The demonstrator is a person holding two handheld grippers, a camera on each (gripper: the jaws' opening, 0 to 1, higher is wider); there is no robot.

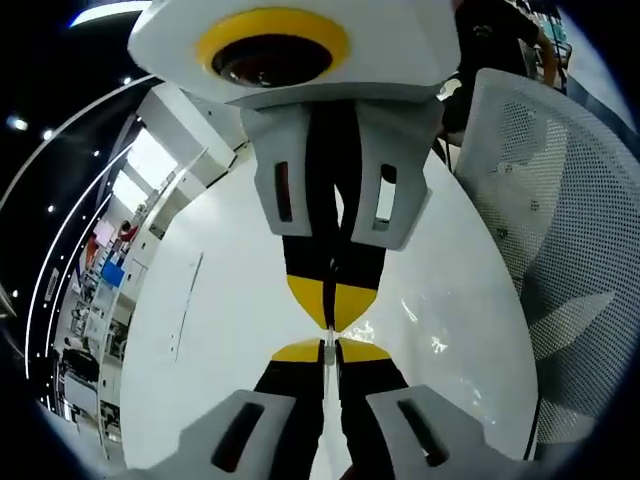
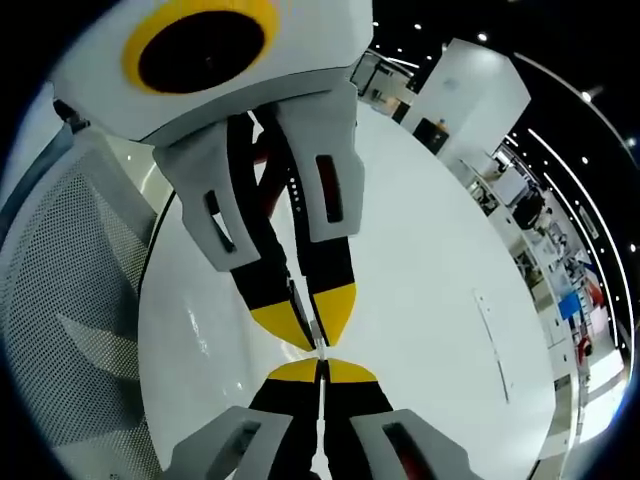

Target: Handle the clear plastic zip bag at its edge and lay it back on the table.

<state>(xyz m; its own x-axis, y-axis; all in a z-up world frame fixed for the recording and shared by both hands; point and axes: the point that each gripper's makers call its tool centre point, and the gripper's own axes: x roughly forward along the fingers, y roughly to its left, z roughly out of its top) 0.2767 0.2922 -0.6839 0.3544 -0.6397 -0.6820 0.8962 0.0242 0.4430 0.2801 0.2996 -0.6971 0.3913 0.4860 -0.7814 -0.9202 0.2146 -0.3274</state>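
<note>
Zip bag [image 1: 400, 320], clear plastic, held up over the white counter [image 1: 220, 300] and seen almost edge-on: a thin pale strip of its edge runs between the two tools, with faint glints of film to the right of that strip in the left gripper view. Left tool [image 1: 331, 352], rising from the bottom of its own view, has its yellow-tipped jaws closed together on this edge; the right tool [image 1: 333, 315] meets it tip to tip from above, jaws likewise pinched on the same strip. In the right gripper view the arrangement mirrors: right tool [image 2: 322, 368] below, left tool [image 2: 315, 335] above, the bag edge [image 2: 318, 352] a sliver between them. Both tools thus share one short stretch of edge, neither nearer than the other; the bag's body is too transparent to trace fully. Counter lies beyond and below the tips, so laying down probably calls for lowering both tools together. White mesh chair [image 1: 560, 230] stands beside the counter at the right.
</note>
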